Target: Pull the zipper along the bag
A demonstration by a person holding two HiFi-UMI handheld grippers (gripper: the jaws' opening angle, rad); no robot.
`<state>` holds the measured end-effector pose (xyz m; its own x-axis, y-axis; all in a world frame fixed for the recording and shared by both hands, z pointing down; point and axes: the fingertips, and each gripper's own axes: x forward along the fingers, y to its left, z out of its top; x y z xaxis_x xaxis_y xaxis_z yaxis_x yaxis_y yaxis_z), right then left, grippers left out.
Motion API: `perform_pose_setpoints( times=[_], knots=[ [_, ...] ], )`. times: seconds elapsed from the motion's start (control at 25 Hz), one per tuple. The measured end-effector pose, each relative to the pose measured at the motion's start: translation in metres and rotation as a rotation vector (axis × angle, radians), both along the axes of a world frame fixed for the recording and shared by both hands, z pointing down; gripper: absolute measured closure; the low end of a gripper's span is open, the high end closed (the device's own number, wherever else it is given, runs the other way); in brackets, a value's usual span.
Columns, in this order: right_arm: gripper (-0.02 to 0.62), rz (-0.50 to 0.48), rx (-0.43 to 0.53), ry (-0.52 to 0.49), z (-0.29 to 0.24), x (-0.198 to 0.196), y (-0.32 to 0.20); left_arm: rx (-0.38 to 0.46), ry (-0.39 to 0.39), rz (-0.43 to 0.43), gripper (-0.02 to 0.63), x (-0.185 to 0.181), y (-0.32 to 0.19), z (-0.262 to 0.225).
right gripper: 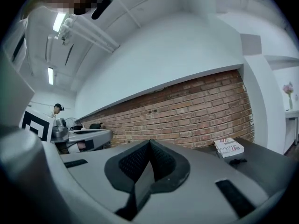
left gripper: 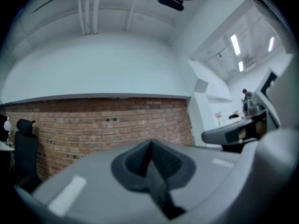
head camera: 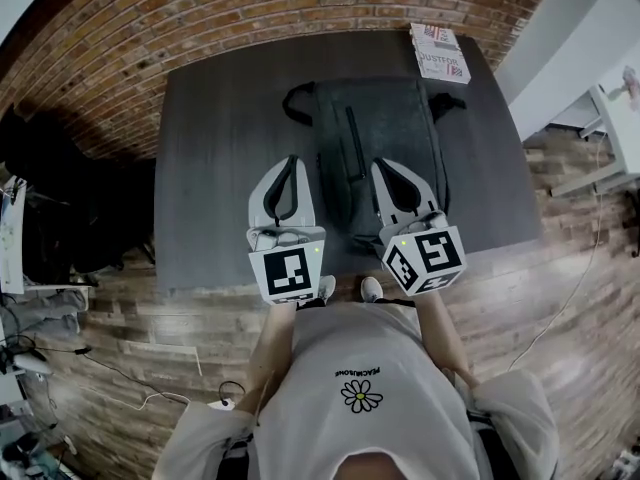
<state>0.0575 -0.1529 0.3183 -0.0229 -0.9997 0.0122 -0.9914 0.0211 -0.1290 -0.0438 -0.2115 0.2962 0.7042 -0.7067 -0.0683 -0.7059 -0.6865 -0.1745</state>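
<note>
A dark grey backpack (head camera: 385, 118) lies flat in the middle of the dark table (head camera: 215, 168), with a long zipper line (head camera: 352, 143) running down its front. My left gripper (head camera: 287, 160) hovers just left of the bag, over bare tabletop, shut with nothing in it. My right gripper (head camera: 386, 164) hangs above the bag's near right part, also shut and empty. In the left gripper view the closed jaws (left gripper: 150, 143) point level at the brick wall. The right gripper view shows its closed jaws (right gripper: 149, 143) the same way. Neither gripper view shows the bag.
A small white box (head camera: 440, 53) with red print lies at the table's far right corner, also seen as the box (right gripper: 229, 147) in the right gripper view. A brick wall (head camera: 250, 8) runs behind the table. A black chair (left gripper: 25, 148) stands at the left. White furniture (head camera: 600, 98) stands to the right.
</note>
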Motion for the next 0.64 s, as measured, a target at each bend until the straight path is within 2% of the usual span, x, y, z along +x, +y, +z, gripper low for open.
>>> perform_pose_setpoints(
  times=[0.64],
  knots=[
    [0.597, 0.049, -0.004, 0.037, -0.0025, 0.0057, 0.0103, -0.011, -0.019, 0.021, 0.606, -0.0046, 0.0022, 0.0049]
  ],
)
